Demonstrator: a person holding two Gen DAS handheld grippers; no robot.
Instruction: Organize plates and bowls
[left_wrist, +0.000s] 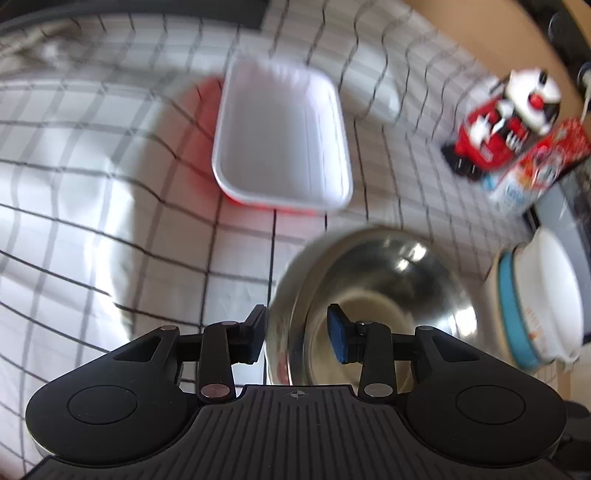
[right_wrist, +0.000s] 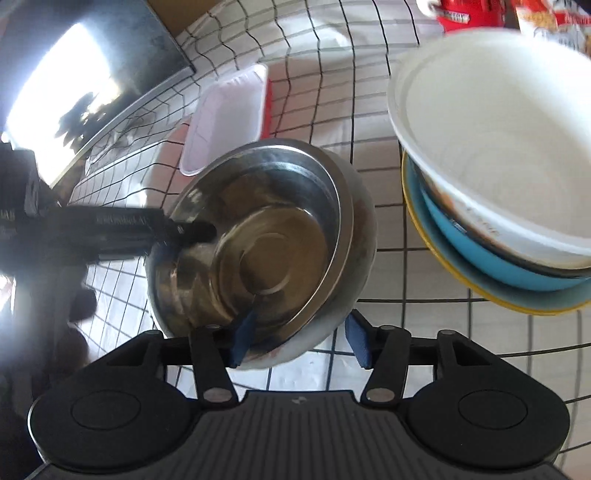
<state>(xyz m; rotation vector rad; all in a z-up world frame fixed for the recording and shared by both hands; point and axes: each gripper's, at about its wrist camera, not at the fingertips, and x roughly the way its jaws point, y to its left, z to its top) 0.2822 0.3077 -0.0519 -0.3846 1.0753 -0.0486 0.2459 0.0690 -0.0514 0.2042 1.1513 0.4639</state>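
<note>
A steel bowl (left_wrist: 376, 295) is tilted above the checked tablecloth. My left gripper (left_wrist: 297, 334) straddles its near rim, one finger outside and one inside, with some gap at the pads. In the right wrist view the same steel bowl (right_wrist: 266, 236) is tilted, and my right gripper (right_wrist: 301, 341) straddles its lower rim, jaws fairly wide. The left gripper's fingers (right_wrist: 192, 230) hold the bowl's left rim there. A stack of a white bowl (right_wrist: 495, 147), a blue bowl (right_wrist: 476, 258) and a yellow plate (right_wrist: 436, 236) stands at the right.
A white rectangular tray (left_wrist: 282, 129) with a red underside lies on the cloth (left_wrist: 92, 221) beyond the bowl. A red and white toy (left_wrist: 506, 114) and a printed carton (left_wrist: 535, 166) stand at the far right. A dark panel (right_wrist: 92, 66) lies at the table's far left.
</note>
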